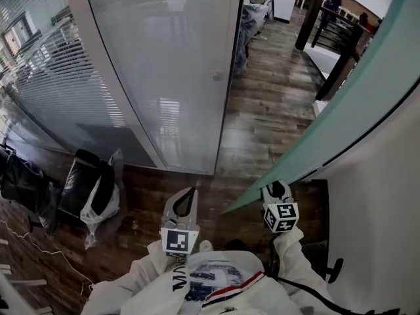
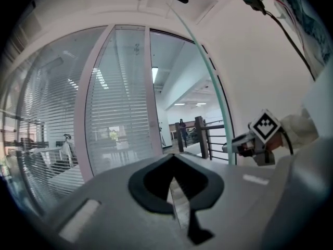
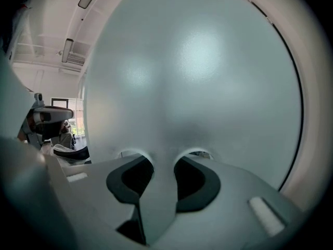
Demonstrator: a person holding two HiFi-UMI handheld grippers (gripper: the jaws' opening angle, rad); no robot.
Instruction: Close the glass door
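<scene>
The right hand-held gripper (image 1: 277,189) is on the door (image 1: 328,130). In the right gripper view its jaws stand wide with the pane's edge between them, and the pads look pressed to both faces of the frosted glass (image 3: 192,77). The left hand-held gripper (image 1: 184,202) is empty, its jaws together, pointing level at the doorway from just left of the door's free edge.

The door stands well open, slanting from the upper right of the head view down to a corner between the two grippers. Its green edge (image 2: 208,82) cuts across the left gripper view.

This reads as the swing itself. The job is to walk the pane round toward the white post (image 1: 230,77) of the partition (image 1: 170,77). I'd hold the clamp square on the glass and let the wrist follow the arc so the jaws don't twist against the edge. I'd also slow down before the post, since glass slamming into a frame is the risk here.

There's plenty of room. The wood floor (image 1: 262,110) through the opening looks bare, and the wall (image 1: 380,209) sits close on the right behind the door. The chair (image 1: 85,182) with its bag (image 1: 105,202) is off to the left against the partition, clear of the sweep. The left gripper should stay out from between edge and post.
</scene>
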